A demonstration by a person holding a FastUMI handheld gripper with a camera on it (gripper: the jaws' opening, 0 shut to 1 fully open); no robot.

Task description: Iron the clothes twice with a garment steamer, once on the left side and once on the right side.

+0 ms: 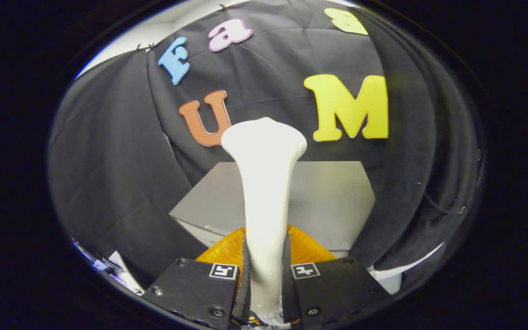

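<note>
Between 2 black fingers, gripper (266,270) clamps smooth white flared steamer (265,183); ribbed orange base (307,247).

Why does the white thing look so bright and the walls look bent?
Gripper view: the tall white plastic garment steamer, clamped between the black tool fingers, catches strong light and its flared head washes out. The fisheye lens bows the black cloth wall and the grey board. The ribbed orange piece stays sharp.

White steamer (264,183), black tool (266,275)
</note>
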